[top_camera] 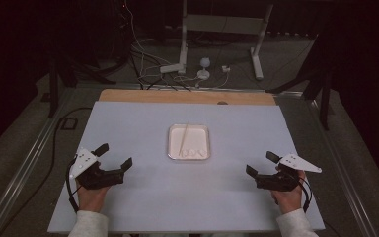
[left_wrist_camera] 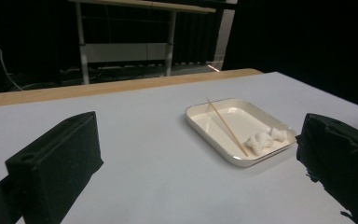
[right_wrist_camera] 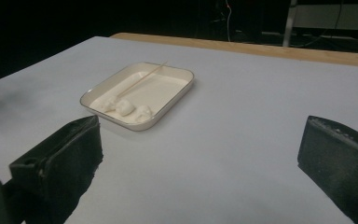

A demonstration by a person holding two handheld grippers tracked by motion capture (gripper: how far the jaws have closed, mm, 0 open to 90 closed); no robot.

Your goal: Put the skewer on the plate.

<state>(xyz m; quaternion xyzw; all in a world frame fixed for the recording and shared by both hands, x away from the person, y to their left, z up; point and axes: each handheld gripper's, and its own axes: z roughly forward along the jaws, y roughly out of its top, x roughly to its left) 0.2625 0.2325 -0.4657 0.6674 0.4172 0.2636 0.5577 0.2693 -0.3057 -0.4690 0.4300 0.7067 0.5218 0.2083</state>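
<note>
Lying between hand-held grippers, untouched: tray (top_camera: 170, 143) holding skewer (top_camera: 184, 137).

I see a table (top_camera: 143, 197) with a pale grey-blue top; a bare wooden strip (top_camera: 187, 97) runs along its far edge. One thing lies directly on the surface: a shallow white rectangular tray (top_camera: 173, 132), rounded corners, roughly centred left to right and a little toward the far side. I note a small dark spot (top_camera: 222, 103) on the wooden strip, right of centre; cannot tell what it is.
</note>
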